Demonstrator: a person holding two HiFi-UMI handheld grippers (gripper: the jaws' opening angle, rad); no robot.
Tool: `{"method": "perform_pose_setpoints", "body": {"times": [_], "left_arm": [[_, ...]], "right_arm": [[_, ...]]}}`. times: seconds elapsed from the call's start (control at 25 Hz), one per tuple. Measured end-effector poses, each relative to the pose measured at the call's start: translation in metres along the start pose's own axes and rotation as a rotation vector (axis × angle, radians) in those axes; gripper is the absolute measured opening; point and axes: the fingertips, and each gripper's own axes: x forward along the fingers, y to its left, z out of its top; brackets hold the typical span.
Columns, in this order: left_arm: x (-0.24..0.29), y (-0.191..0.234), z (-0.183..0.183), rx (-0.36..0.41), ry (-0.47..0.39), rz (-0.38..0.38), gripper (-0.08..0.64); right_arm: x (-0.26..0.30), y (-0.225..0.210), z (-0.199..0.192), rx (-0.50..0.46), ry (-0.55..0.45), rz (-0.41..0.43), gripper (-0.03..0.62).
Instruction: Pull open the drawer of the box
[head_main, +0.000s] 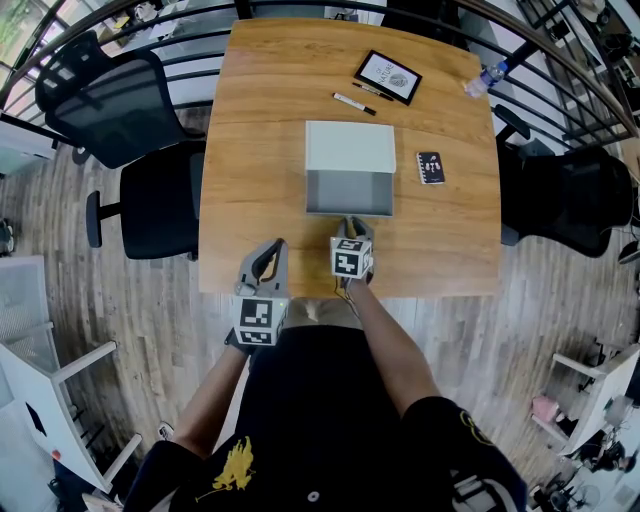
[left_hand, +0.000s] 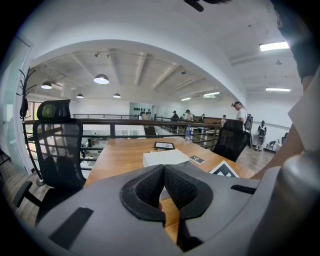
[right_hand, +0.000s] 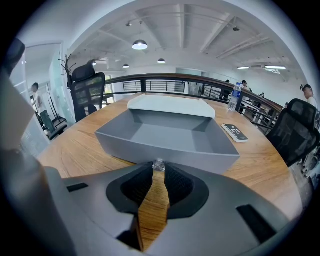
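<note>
Right gripper is pinching the small clear knob on the front wall of the grey drawer, which is sitting well out of the white box at mid-table. Left gripper is hanging pressed together and empty, near the table's front edge. Judging the pull nearly done: any further draw is wanting a straight, level line so the knob is not slipping from the pads
</note>
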Motion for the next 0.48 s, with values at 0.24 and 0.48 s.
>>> {"method": "perform_pose_setpoints", "body": {"times": [0.24,0.48], "left_arm": [[-0.0004,-0.0022,0.0000,0.000,0.000,-0.001,0.017],[-0.0016,-0.0012,0.0005,0.003,-0.001,0.000,0.017]], "right_arm": [[-0.0005,-0.0011,-0.0019,-0.007,-0.002,0.002,0.071],[-0.0010,-0.0033,-0.0030,-0.040,-0.003,-0.002,0.071]]}}
